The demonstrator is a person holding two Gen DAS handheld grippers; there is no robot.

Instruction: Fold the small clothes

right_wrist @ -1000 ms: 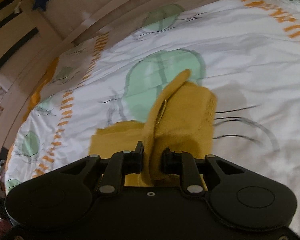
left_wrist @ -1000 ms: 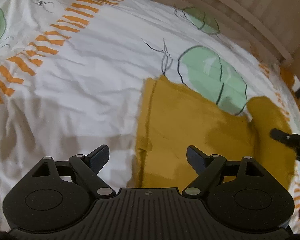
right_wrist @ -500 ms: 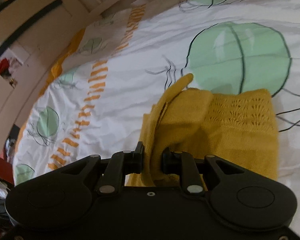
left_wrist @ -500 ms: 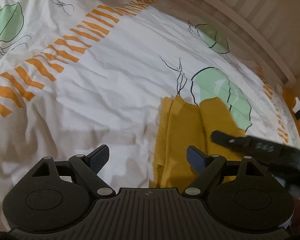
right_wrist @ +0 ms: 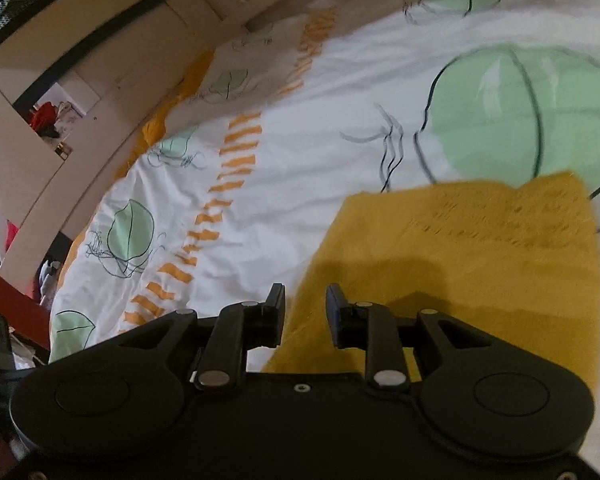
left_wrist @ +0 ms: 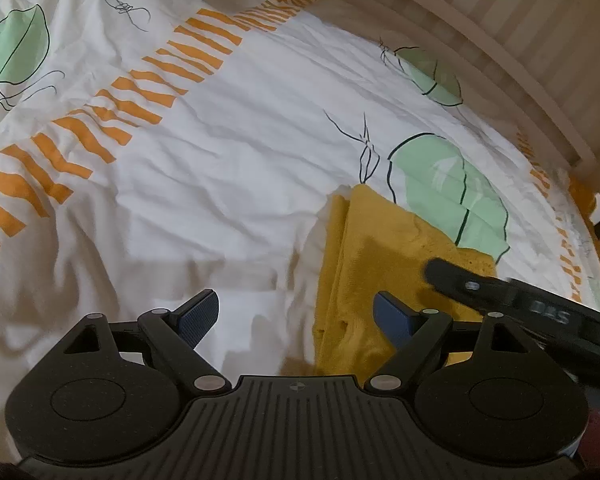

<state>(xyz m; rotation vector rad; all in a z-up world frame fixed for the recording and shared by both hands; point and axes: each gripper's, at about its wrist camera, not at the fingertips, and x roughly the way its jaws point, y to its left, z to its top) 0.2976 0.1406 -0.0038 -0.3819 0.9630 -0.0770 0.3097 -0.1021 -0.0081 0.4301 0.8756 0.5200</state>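
A mustard-yellow knitted garment (left_wrist: 372, 264) lies folded flat on the bed, with a doubled edge on its left side. It also shows in the right wrist view (right_wrist: 480, 248). My left gripper (left_wrist: 296, 316) is open and empty, low over the sheet at the garment's near left edge. My right gripper (right_wrist: 305, 316) has its jaws slightly apart with nothing between them, just above the garment's near left corner. Its black body (left_wrist: 512, 300) reaches in over the garment from the right in the left wrist view.
The bed has a white cover (left_wrist: 204, 184) printed with green leaves and orange dashes. A pale wooden bed rail (left_wrist: 500, 56) runs along the far side. Shelves and clutter (right_wrist: 48, 120) stand beyond the bed at the left.
My right gripper has let go of the folded-over part of the garment, which now lies flat. The gripper has moved left over the garment. My left gripper stays open.
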